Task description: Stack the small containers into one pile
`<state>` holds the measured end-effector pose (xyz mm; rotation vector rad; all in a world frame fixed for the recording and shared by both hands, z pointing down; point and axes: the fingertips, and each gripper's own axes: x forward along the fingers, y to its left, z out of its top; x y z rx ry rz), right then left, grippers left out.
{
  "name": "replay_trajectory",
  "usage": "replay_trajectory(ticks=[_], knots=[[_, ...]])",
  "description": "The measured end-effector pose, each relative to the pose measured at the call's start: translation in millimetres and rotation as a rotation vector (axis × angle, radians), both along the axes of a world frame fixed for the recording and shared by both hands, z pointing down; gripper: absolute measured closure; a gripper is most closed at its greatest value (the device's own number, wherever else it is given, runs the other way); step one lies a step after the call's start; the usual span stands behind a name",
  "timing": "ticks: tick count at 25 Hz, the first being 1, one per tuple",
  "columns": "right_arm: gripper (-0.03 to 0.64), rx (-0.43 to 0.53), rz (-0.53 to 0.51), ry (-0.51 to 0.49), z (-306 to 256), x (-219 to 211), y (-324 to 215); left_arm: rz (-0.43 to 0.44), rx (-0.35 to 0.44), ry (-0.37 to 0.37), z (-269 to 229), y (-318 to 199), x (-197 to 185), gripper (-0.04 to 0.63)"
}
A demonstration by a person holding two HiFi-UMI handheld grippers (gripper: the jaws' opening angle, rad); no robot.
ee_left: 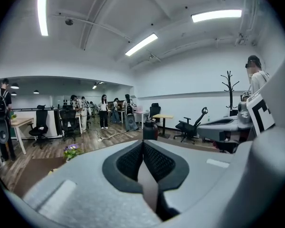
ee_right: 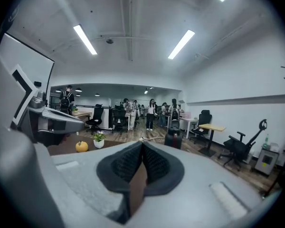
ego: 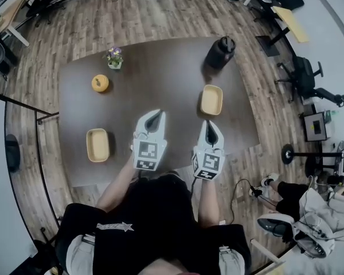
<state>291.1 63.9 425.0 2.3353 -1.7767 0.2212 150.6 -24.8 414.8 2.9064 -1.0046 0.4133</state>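
Stacking not begun: left container [ego: 97, 144] and right container [ego: 211, 99] lay apart on table [ego: 160, 67]. Fingers of left gripper [ego: 157, 114] and right gripper [ego: 209, 124] clenched (nothing held).

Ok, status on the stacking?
Left gripper, right gripper shut, empty. Left container, right container apart on table, unstacked. Nothing blocking.

A dark brown table [ego: 160, 79] stands on a wood-plank floor [ego: 132, 16]. Off the tabletop's right edge sit a black office chair [ego: 307, 76] and, farther back, a yellow-topped desk [ego: 291, 23]. White walls [ee_left: 190, 80] rise to a white ceiling [ee_left: 109, 18] with long lit light strips [ee_left: 141, 44]. A black coat stand [ee_left: 229, 87] stands by the wall. A wooden desk [ee_left: 20, 122] and more black chairs [ee_left: 39, 127] fill the room's far end.
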Motion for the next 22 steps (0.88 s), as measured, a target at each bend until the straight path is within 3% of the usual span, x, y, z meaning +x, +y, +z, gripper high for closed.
replay_trajectory(ticks=[8,15,16,18,22], knots=[[0.611,-0.034,0.056,-0.021,20.6,100.7,10.4,0.066,-0.037,-0.021,19.4,5.2,108.8,0.584],[0.611,-0.077,0.066,-0.073,54.5,162.0,15.3,0.090,-0.087,-0.027,46.2,10.3,178.7,0.581],[0.607,-0.080,0.058,-0.094,60.0,168.2,12.9,0.097,-0.104,-0.021,50.2,10.1,187.6,0.561],[0.435,-0.096,0.031,-0.152,73.1,178.2,6.4,0.118,-0.160,-0.023,62.0,10.5,206.4,0.377],[0.387,-0.160,0.009,-0.238,103.2,192.1,-3.3,0.112,-0.268,-0.080,94.2,9.0,232.1,0.313]])
